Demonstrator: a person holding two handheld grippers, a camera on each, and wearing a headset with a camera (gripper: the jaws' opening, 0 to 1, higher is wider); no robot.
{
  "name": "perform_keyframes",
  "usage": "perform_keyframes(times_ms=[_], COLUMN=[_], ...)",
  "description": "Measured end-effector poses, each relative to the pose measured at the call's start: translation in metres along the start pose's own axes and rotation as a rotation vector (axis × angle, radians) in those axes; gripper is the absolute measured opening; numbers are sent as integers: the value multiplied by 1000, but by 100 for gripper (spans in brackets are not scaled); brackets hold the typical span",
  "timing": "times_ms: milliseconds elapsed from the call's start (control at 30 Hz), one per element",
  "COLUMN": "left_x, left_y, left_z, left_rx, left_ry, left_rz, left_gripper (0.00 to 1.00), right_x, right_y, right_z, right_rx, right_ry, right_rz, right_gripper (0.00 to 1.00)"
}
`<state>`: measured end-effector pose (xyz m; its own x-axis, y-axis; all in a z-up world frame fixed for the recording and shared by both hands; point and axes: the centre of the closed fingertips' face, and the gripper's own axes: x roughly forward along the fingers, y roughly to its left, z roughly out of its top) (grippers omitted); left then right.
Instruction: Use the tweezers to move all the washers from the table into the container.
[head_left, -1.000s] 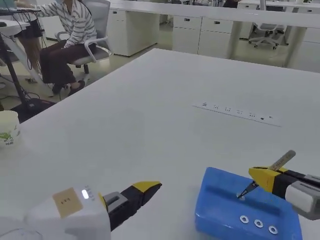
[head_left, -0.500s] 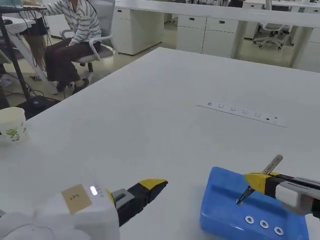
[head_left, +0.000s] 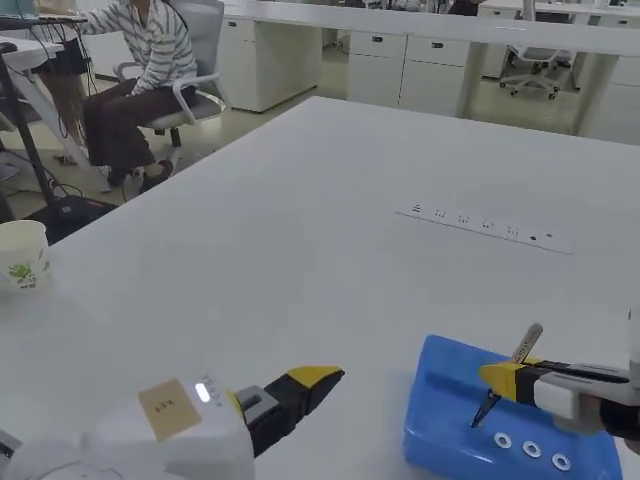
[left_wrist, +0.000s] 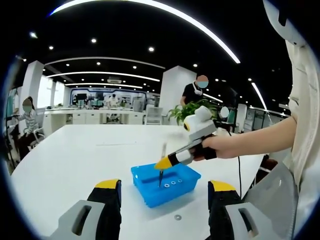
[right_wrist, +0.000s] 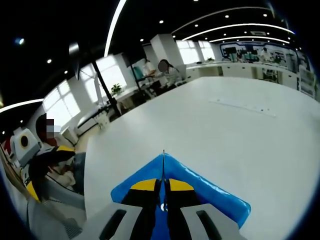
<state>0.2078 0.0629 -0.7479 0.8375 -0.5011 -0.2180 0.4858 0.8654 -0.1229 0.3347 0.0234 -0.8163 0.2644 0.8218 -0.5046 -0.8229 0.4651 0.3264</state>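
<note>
Head view: one blue container (head_left: 445, 400) on the white tabletop (head_left: 300, 220) holds three washers (head_left: 531, 449). The right gripper (head_left: 498, 378), jaws pinched on one pair of tweezers (head_left: 527, 341), aims the tips down into it. The left gripper (head_left: 318, 381) is near; its sticker is illegible. One paper cup (head_left: 22, 255) and one power strip (head_left: 485, 226) sit well apart.

Left gripper view: jaws spread wide, empty. One loose washer (left_wrist: 177, 217) lies on the tabletop near the container.

Right gripper view: jaws closed on the tweezers, over the container.
</note>
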Motion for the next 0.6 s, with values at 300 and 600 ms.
perform_keyframes(times_ms=[300,600], left_x=[1,0], left_y=[3,3], left_z=[-2,-1], left_rx=[3,-14], left_ry=[13,18], left_rz=[23,1], left_gripper=[68,66], right_x=[5,6], right_y=[0,3], right_z=[-8,-7], right_rx=[-13,-70], right_ry=[30,28], right_rz=[-14,-38], right_gripper=[3,4])
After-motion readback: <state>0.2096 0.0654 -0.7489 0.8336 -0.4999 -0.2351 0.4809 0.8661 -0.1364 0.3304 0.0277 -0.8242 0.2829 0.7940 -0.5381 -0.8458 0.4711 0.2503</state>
